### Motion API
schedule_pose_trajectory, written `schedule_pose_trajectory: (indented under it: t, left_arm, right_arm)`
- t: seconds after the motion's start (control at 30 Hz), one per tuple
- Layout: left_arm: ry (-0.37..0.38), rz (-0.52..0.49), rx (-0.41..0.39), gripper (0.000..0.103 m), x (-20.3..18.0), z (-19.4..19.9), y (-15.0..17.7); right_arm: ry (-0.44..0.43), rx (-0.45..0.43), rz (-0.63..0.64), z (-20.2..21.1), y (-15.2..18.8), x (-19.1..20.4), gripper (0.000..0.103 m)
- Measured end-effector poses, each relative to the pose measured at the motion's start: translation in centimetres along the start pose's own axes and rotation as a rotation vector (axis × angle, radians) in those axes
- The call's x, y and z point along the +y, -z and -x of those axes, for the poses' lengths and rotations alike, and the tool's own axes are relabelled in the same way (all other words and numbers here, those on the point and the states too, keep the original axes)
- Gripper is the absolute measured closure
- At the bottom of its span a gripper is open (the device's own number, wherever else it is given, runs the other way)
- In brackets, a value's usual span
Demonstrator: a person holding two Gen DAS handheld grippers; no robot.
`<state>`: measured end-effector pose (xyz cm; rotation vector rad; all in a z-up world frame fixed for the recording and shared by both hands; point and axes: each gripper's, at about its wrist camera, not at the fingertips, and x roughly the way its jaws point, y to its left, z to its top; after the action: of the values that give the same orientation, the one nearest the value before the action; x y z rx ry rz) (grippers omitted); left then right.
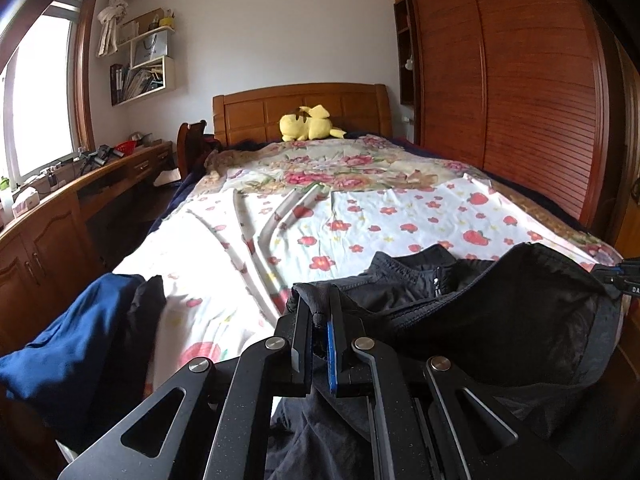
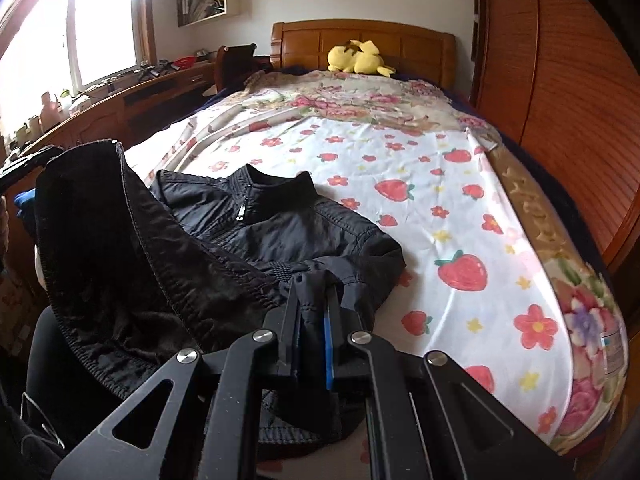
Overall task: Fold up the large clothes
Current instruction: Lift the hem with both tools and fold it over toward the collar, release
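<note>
A bedroom with a wooden bed [image 2: 362, 36] running away from both cameras, covered by a white sheet [image 2: 436, 184] printed with strawberries and red flowers; a floral blanket [image 1: 340, 164] lies across the far half. A yellow plush toy [image 1: 306, 123] rests against the slatted headboard. A louvred wooden wardrobe [image 1: 520, 80] lines one side, and a long wooden tabletop [image 1: 100, 176] under a bright window lines the other, its clutter too small and washed out to identify. Wall shelves [image 1: 148, 68] hold books and a bag.

At the near end of the bed lies a black jacket [image 2: 280, 216], smooth quilted fabric with a stand-up collar, a metal zip pull and ribbed hem. Its upper half lies flat on the sheet, collar towards the headboard; the lower part is lifted and doubled over, showing a fuzzy dark lining.

The left tool [image 1: 319, 312] is pressed together on a ribbed corner of the hem, and the right tool [image 2: 314, 300] likewise pinches a bunched fold of the black fabric. The lifted flap hides the rest of the jacket in each view.

A blue cloth [image 1: 68, 336] with something dark beside it sits at the bed's near corner, blurred and cut off by the frame edge. A sliver of the right tool shows at the far right of the left view.
</note>
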<state>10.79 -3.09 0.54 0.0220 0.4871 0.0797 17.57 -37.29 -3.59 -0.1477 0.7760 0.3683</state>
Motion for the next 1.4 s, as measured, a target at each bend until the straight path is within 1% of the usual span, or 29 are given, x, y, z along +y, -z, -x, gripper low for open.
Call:
schedule_pose_trajectory:
  t: [0.27,0.4,0.53,0.7,0.83,0.93,1.1,1.2,1.3,1.37,1.4]
  left_arm:
    - [-0.005,0.016,0.017,0.097,0.3,-3.1,0.1]
    - [0.003,0.025,0.02,0.097,0.5,-4.6,-0.4]
    - [0.001,0.043,0.016,0.097,1.0,-6.3,-1.2]
    - [-0.011,0.05,0.012,0.097,1.1,-8.8,-2.7]
    - [-0.005,0.072,-0.005,0.097,1.3,-10.1,-3.7]
    - [0.007,0.082,-0.015,0.097,1.2,-11.2,-3.8]
    - [0.029,0.093,-0.027,0.096,0.9,-12.8,-3.3]
    - [0.026,0.101,-0.028,0.094,0.8,-13.5,-2.8]
    - [0.034,0.101,-0.024,0.087,0.7,-13.6,-2.1]
    - [0.03,0.101,-0.033,0.079,0.8,-13.4,-1.9]
    - [0.026,0.101,-0.039,0.077,0.9,-13.3,-1.9]
  right_arm:
    - [0.014,0.011,-0.015,-4.0,0.1,-0.4,0.094]
    - [-0.005,0.027,-0.046,-5.7,-0.9,-1.3,0.094]
    - [-0.017,0.013,-0.053,-7.0,-3.0,-2.1,0.094]
    - [-0.012,0.014,-0.066,-9.2,-6.9,-3.6,0.094]
    - [0.021,-0.006,-0.058,-10.8,-10.2,-5.0,0.094]
    - [0.055,-0.003,-0.049,-12.2,-11.6,-5.9,0.094]
    - [0.109,0.051,-0.058,-15.1,-11.8,-7.2,0.094]
    - [0.113,0.086,-0.077,-16.5,-11.2,-7.9,0.094]
    - [0.114,0.103,-0.078,-17.5,-10.4,-7.9,0.094]
    - [0.119,0.102,-0.08,-17.7,-10.0,-7.8,0.094]
    - [0.12,0.099,-0.083,-17.7,-10.0,-7.7,0.093]
